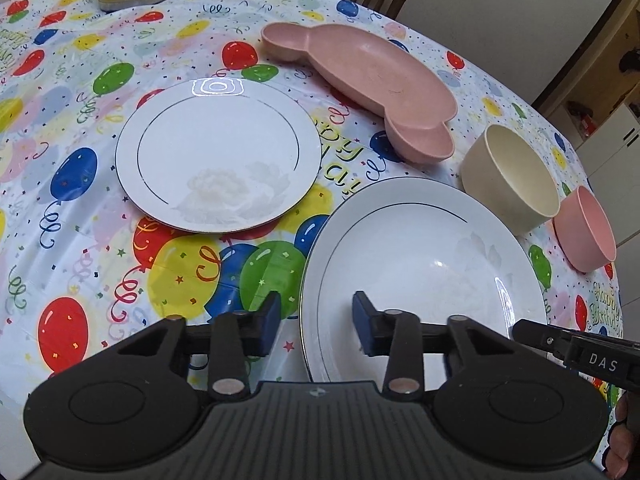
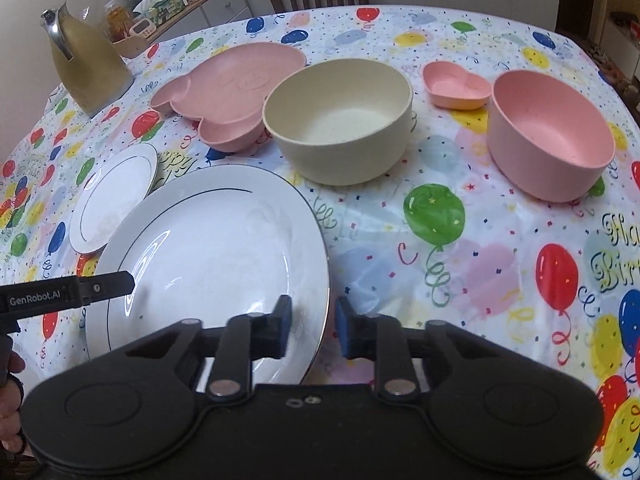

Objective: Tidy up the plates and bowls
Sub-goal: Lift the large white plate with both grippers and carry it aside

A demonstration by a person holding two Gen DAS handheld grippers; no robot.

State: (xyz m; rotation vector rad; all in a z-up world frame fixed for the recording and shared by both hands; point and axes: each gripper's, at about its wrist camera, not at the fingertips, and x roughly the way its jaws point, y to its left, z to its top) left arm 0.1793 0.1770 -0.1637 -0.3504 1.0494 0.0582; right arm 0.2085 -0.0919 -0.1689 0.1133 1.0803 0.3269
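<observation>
1. Gripping the big white plate (image 2: 208,248) by opposite rims, we are judging it stiff, glossy, slippery and breakable.
2. We are straddling its rim with both the left gripper (image 1: 316,320) and the right gripper (image 2: 312,326); neither clearly pinches it.
3. We are working on the balloon tablecloth (image 2: 460,240), a smaller plate (image 1: 218,158) just beside.

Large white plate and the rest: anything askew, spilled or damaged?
Nothing stands out. The large white plate looks intact, its rim between the jaws of the left gripper and right gripper. The small white plate, pink bear plate, cream bowl, pink bowl and heart dish sit upright, empty, nothing spilled.
</observation>
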